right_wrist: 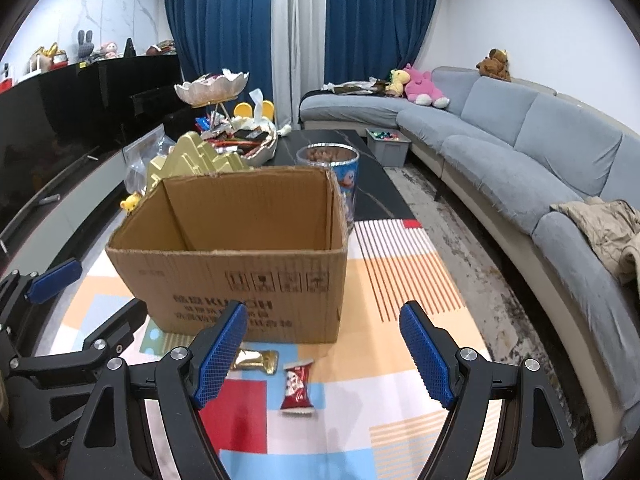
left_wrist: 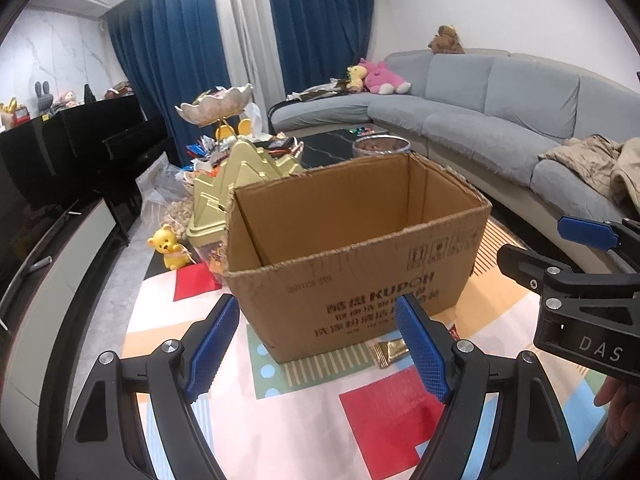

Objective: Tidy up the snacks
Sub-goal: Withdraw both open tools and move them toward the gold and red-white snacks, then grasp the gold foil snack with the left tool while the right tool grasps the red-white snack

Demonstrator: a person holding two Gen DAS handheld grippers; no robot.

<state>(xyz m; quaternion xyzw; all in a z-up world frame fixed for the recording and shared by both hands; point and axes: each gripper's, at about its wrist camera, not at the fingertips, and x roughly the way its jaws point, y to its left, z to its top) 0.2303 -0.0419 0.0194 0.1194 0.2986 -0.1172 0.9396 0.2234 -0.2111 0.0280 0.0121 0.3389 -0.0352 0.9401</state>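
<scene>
An open brown cardboard box (left_wrist: 360, 256) (right_wrist: 240, 268) stands on a colourful patterned cloth, and what shows of its inside looks empty. In front of it lie a gold snack wrapper (right_wrist: 256, 360) (left_wrist: 390, 352) and a red snack packet (right_wrist: 297, 388). My left gripper (left_wrist: 316, 350) is open just before the box's near wall, nothing between its blue pads. My right gripper (right_wrist: 324, 354) is open above the red packet, also holding nothing. Each gripper shows at the edge of the other's view.
Behind the box are a gold tiered tray (left_wrist: 236, 176), a yellow bear figure (left_wrist: 170, 246), a snack bowl stand (right_wrist: 212, 88) and a round tin of snacks (right_wrist: 330, 168) on a dark table. A grey sofa (right_wrist: 520, 140) curves along the right.
</scene>
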